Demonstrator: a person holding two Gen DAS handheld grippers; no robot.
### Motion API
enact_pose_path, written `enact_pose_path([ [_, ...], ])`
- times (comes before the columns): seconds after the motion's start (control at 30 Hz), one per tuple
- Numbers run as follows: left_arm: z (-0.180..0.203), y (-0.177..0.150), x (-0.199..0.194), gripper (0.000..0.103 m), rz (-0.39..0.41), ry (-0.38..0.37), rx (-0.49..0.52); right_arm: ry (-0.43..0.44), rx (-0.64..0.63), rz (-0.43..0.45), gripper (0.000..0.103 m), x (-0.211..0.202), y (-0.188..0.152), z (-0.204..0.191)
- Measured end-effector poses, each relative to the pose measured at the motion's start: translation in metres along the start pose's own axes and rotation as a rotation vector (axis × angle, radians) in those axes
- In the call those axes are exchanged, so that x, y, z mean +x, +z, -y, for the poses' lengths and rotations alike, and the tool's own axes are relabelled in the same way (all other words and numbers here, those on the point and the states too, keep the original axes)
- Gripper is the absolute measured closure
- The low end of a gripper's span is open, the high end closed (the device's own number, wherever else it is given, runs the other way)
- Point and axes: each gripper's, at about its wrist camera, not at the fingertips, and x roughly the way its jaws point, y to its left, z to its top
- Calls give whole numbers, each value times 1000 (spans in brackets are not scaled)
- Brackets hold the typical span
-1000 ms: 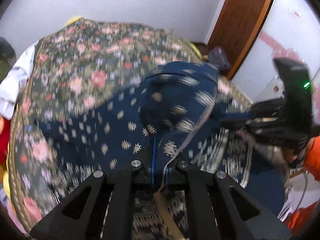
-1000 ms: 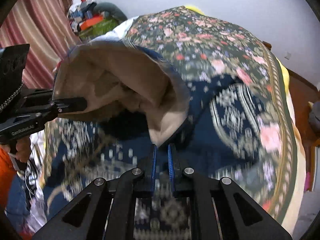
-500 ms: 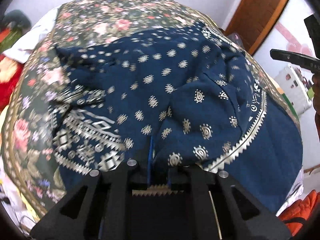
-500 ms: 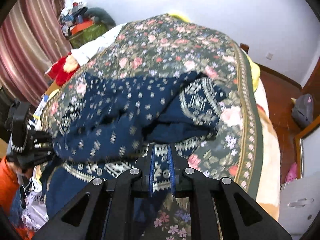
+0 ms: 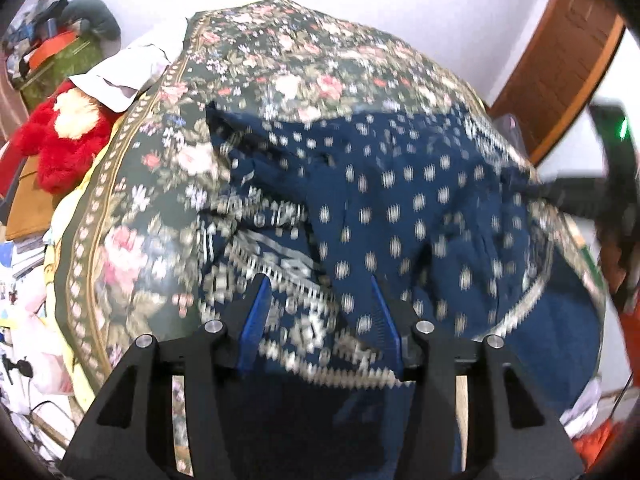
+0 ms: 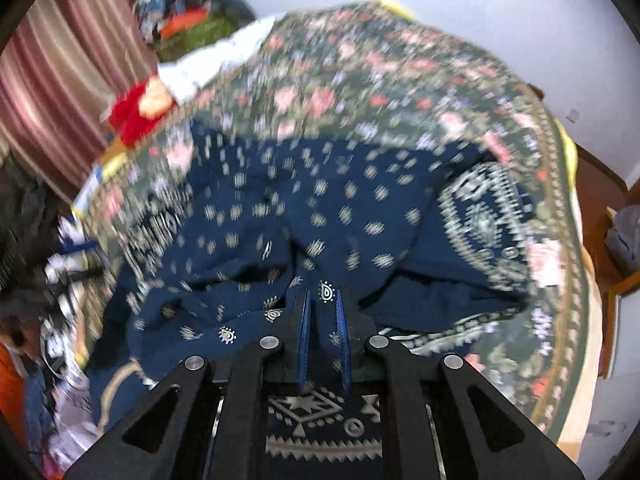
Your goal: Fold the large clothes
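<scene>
A large navy garment (image 5: 400, 208) with pale motifs and a patterned border lies folded over on the floral bedspread (image 5: 280, 60). It also shows in the right wrist view (image 6: 320, 216). My left gripper (image 5: 322, 292) is open just above the garment's near patterned edge, holding nothing. My right gripper (image 6: 323, 294) has its blue pads (image 6: 305, 328) a narrow gap apart with a fold of the navy cloth between them. The right gripper also shows at the right edge of the left wrist view (image 5: 592, 196). Both views are motion-blurred.
A red plush toy (image 5: 60, 136) and white cloth (image 5: 128, 76) lie at the bed's left side. A wooden door (image 5: 560, 60) stands right. Striped curtains (image 6: 52, 92) hang left, with clutter (image 5: 24, 308) beside the bed.
My left gripper has opened and let go of the garment. The raised cloth has come down flat onto the bed. My right gripper's pads have parted a little.
</scene>
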Motion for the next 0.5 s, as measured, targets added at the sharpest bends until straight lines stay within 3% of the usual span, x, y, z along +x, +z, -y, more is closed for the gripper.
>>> enact_pose_path([
  [0.07, 0, 12, 14, 50, 4, -6, -14, -45, -49, -38, 94, 17, -4, -6],
  [0.2, 7, 21, 61, 50, -76, -20, -25, -154, -167, -66, 94, 37, -20, -15],
  [0.37, 17, 4, 108, 49, -164, -8, 3, -243, -251, -56, 94, 37, -25, -23],
  [0.5, 10, -7, 110, 41, -155, -17, -31, -266, -268, -59, 94, 38, -26, -23],
])
